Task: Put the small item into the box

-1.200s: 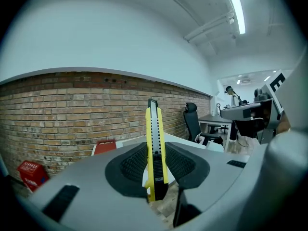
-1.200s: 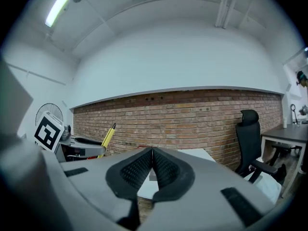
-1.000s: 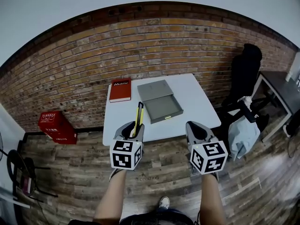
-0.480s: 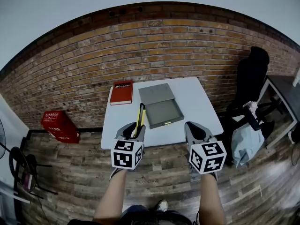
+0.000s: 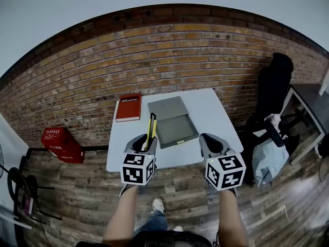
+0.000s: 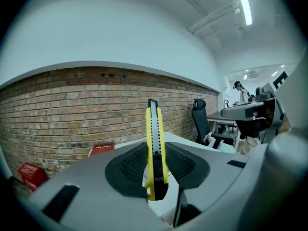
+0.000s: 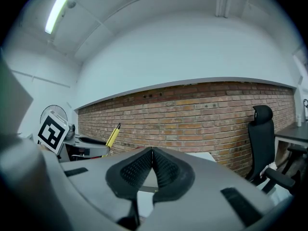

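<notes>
Left gripper (image 5: 147, 139) fingers clamped yellow utility knife (image 6: 155, 148) upright; right gripper (image 5: 207, 140) fingers were closed on nothing. Box (image 5: 175, 129) sat on desk (image 5: 218, 118).

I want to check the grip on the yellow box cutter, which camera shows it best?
The left gripper view: the box cutter stands upright, clamped between the left gripper's jaws. Head view shows a thin strip; right gripper view, just its tip.

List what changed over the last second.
The person has stepped closer: the table and open box sit lower and nearer in the head view, one shoe forward. Unchanged: left gripper shut on the yellow utility knife, right gripper shut and empty.
</notes>
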The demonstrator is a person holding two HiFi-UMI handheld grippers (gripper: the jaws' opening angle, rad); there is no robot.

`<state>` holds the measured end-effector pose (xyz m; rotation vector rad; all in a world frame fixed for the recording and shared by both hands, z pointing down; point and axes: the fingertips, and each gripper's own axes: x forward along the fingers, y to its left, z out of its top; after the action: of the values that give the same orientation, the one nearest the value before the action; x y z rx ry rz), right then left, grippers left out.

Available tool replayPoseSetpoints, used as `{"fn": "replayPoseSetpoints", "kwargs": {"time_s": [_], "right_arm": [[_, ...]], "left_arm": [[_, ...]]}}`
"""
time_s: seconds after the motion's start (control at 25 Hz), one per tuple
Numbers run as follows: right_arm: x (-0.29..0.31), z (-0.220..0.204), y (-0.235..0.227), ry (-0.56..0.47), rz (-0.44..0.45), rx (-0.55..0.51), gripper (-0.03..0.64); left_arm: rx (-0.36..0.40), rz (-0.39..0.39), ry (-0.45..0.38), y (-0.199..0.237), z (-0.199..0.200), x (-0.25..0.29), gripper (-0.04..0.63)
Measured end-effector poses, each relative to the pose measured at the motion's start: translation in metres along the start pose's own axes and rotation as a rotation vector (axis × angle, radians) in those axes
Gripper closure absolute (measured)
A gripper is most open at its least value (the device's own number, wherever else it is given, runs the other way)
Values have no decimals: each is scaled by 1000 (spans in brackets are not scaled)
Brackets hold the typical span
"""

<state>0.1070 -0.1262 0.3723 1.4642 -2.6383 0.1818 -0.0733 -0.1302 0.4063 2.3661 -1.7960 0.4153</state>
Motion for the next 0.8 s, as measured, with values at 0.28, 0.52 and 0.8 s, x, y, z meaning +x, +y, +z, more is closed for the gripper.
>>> {"fn": "replayPoseSetpoints", "kwargs": {"time_s": [0.28, 0.52, 0.8], "right_arm": [[41, 5, -18, 2, -21, -8, 597], [95, 11, -29, 15, -38, -6, 597], [163, 28, -38, 29, -75, -4, 597]], "left_arm": [[-7, -18, -2, 21, 4, 41, 463], [-9, -42, 8, 52, 11, 88, 463], [-4, -83, 23, 97, 26, 140, 463]]}}
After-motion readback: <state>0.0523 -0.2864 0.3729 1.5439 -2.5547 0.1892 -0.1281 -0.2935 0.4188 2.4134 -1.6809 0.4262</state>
